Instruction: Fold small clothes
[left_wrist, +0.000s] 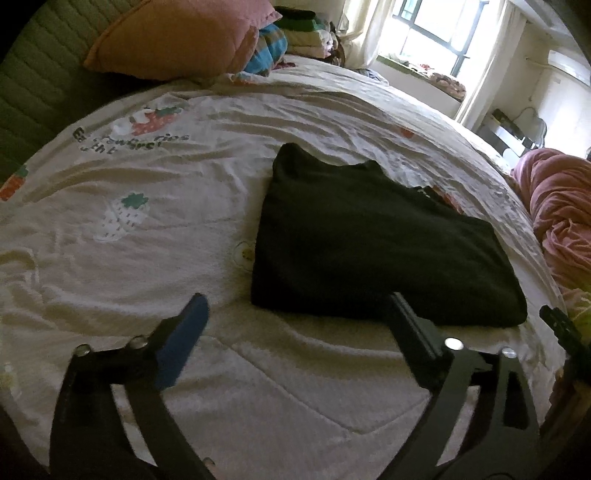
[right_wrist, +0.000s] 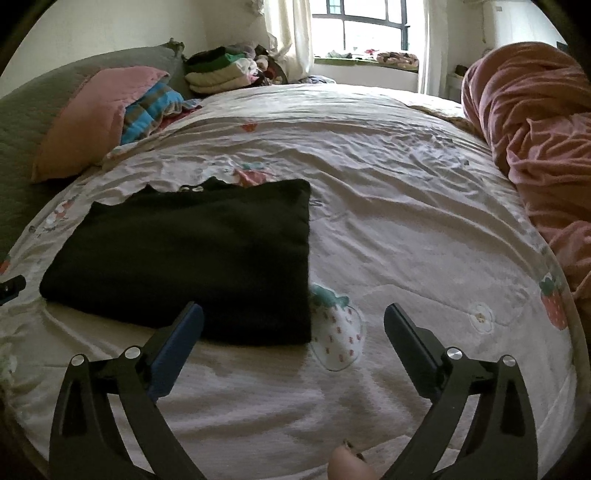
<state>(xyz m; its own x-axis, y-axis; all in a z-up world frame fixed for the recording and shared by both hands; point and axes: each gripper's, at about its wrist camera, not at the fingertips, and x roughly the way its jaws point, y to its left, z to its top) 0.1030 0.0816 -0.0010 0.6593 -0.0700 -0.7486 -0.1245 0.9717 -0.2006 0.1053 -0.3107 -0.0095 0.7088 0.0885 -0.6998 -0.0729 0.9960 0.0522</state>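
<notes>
A black garment (left_wrist: 369, 236) lies folded into a flat rectangle on the white strawberry-print bedcover (left_wrist: 147, 229). My left gripper (left_wrist: 297, 301) hovers open over the garment's near left corner, and its pads touch nothing. In the right wrist view the same garment (right_wrist: 192, 258) lies left of centre. My right gripper (right_wrist: 293, 310) stands open above the garment's near right corner, holding nothing. A black piece of the other gripper shows at the right edge of the left view and at the left edge of the right view.
A pink pillow (right_wrist: 88, 118) and a striped cloth lean on the green headboard (right_wrist: 22, 122). Folded clothes (right_wrist: 218, 70) are stacked at the far side by the window. A bunched pink blanket (right_wrist: 535, 140) fills the bed's right side. A person's fingertip (right_wrist: 347, 465) shows at the bottom.
</notes>
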